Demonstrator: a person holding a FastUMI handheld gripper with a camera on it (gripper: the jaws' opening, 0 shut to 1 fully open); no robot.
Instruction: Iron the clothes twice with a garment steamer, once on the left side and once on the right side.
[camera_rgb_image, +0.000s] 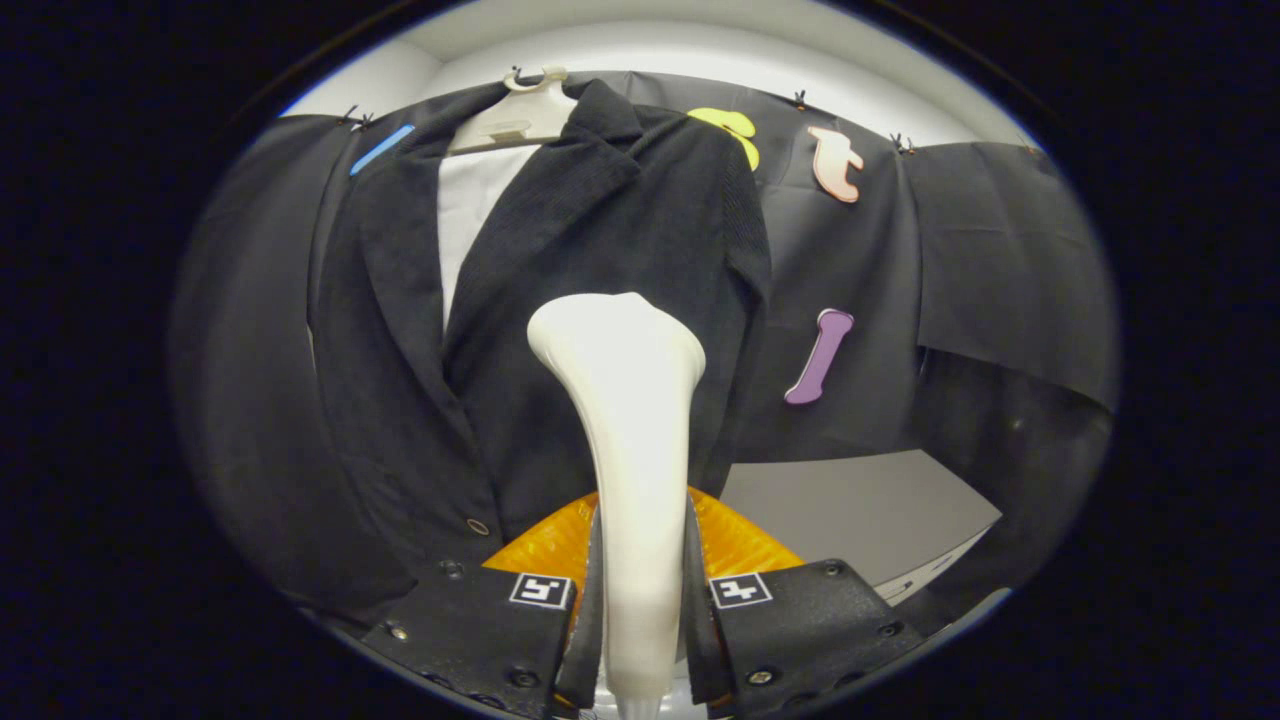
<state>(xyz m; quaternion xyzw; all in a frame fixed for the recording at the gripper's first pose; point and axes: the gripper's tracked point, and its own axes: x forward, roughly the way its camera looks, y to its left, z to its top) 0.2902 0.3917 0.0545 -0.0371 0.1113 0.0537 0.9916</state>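
Nearest: the gripper (637, 600) has both fingers (590, 600) pressed against the white handle of the garment steamer (625, 440), one on each side. Grip looks firm and centred; the handle stands upright between them.

Steamer head flares out at the top and sits over the jacket's front panel, on the side right of the opening as I face it, around mid-chest. Cannot tell whether the head touches the cloth or stands just off it. No steam is visible.

Behind the handle, low down, an orange ribbed surface (735, 540); what it is I cannot tell.

Next: the dark jacket (560, 230) hangs front-on from a pale hanger (520, 115), lapels open, a white lining or shirt (475, 210) showing in the gap. One button (478, 526) shows low on the other panel. The fabric hangs fairly flat, with the hem dropping behind the gripper.

Judgement: a stroke on this panel is in hand. To do it well, keep the head face square to the cloth, travel in one slow straight vertical line, stay clear of the lapel edge so it does not fold over, and avoid pushing hard, since the jacket hangs free and would swing on the hanger.

Farther: a grey table surface (860, 510) beside the jacket, then the black booth cloth (1000, 240).

Containers: none seen.
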